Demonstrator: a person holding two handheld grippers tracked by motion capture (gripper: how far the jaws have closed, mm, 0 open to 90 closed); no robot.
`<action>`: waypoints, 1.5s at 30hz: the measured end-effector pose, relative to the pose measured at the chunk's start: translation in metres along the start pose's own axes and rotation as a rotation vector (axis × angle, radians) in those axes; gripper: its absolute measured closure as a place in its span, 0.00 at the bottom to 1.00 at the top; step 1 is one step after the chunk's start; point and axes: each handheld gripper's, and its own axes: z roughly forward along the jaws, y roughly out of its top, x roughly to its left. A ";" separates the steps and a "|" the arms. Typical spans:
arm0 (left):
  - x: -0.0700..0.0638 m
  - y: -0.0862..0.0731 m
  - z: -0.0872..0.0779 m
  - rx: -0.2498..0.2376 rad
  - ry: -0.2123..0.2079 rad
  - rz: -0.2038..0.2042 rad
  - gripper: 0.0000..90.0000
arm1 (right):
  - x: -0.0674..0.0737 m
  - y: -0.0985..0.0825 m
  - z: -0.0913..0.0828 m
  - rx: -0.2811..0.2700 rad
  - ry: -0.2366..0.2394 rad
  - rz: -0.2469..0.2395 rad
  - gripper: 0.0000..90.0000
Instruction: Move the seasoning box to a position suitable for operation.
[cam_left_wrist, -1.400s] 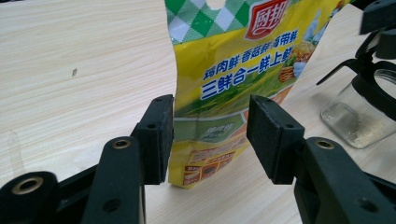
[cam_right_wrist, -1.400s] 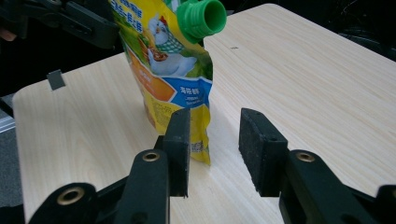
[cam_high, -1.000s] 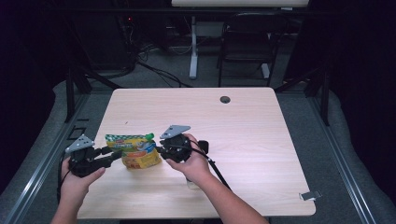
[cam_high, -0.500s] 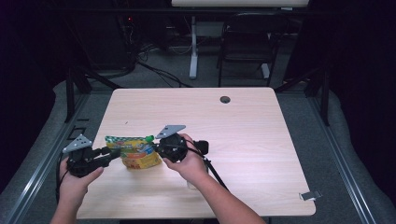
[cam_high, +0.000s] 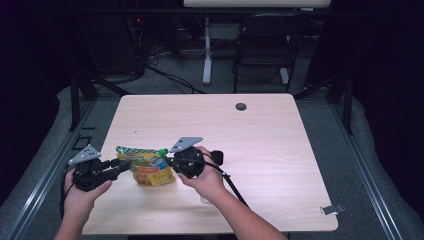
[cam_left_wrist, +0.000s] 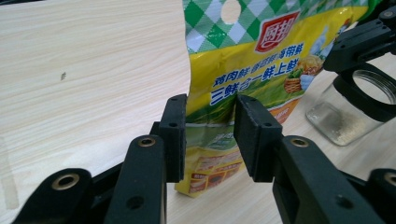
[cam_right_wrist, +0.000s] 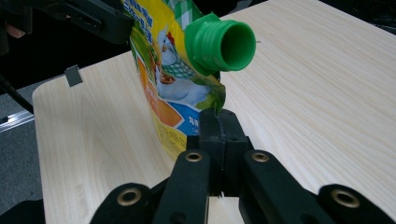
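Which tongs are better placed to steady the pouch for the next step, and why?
Right: the right tongs are shut on the pouch edge below its green spout; the left tongs, closing, only straddle it.

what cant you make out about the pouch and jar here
- Glass jar: base and contents, left gripper view, crossed by the far gripper's black jaw.
- Yellow-green spouted pouch: top cut off, right gripper view.
- Dark round spot on the wooden table: too small, high view.
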 end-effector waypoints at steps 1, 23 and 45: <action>-0.002 0.000 0.001 -0.001 -0.007 0.002 0.74 | 0.000 -0.001 -0.003 0.006 0.000 0.000 1.00; -0.038 0.005 0.015 0.039 -0.132 0.067 0.78 | 0.001 -0.033 -0.054 0.023 -0.030 -0.014 1.00; -0.040 0.006 0.016 0.020 -0.145 0.084 0.72 | -0.003 -0.035 -0.070 0.012 0.004 0.001 0.80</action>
